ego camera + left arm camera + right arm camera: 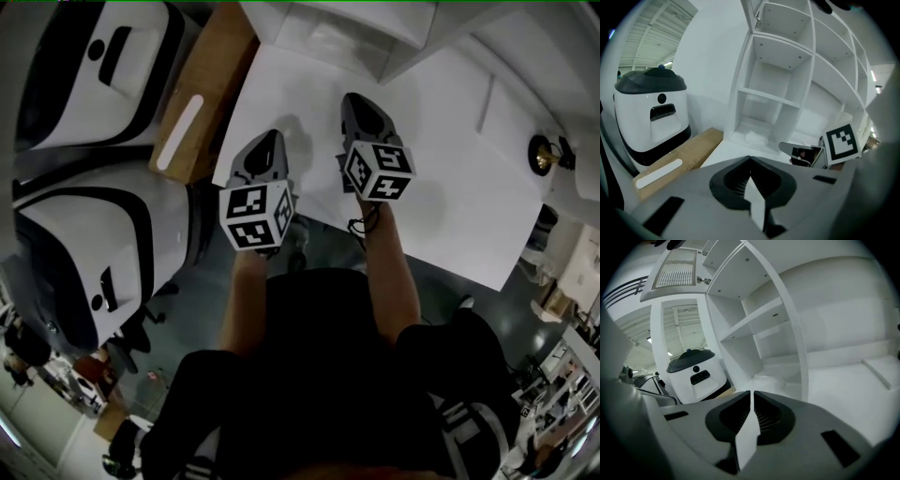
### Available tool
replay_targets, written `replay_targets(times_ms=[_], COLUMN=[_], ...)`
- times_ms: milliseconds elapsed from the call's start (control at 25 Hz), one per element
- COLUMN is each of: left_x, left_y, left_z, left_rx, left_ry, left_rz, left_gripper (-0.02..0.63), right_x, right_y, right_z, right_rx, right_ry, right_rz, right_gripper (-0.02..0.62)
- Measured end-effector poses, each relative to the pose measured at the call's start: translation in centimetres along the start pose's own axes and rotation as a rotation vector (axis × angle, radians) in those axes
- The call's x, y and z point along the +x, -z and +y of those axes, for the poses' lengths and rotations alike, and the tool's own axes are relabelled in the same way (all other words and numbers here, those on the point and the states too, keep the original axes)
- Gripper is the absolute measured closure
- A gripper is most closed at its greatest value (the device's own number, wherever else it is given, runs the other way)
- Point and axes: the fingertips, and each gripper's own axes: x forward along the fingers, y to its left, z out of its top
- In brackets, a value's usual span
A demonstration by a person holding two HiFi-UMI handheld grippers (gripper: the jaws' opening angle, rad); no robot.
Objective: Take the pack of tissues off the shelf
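We see 1 pack of tissues (754, 138), a pale, soft white packet. It lies flat on the floor of the lowest compartment of the white shelf (774, 96), at about 6 o'clock from the centre of the left gripper view. Its wrapper seems slightly crumpled.

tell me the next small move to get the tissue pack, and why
Probably open the right hand-held gripper. Its jaws are pressed together with nothing between them, while the pack of tissues lies untouched ahead of it in the bottom compartment of the white shelf. The jaws need a gap before they can close on the pack.
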Motion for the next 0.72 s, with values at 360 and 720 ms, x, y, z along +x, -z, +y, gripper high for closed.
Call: replay_targets(times_ms=[360, 720], left_x=[1.4, 1.3], left_y=[-1.5, -3.5], left_z=[0.1, 2.9], left_rx=[0.004, -0.014], left_ry=[0.004, -0.061], left_rz=[0.005, -0.015], left_gripper=[0.597, 0.597], right_x=[2.8, 6.8], right_y=[-0.2, 0.0], right_z=[-1.2, -3.3], right_rx=[-0.01, 0.014], right_ry=[0.016, 0.078], right_rz=[0.016, 0.061], right_gripper=[0.574, 0.455])
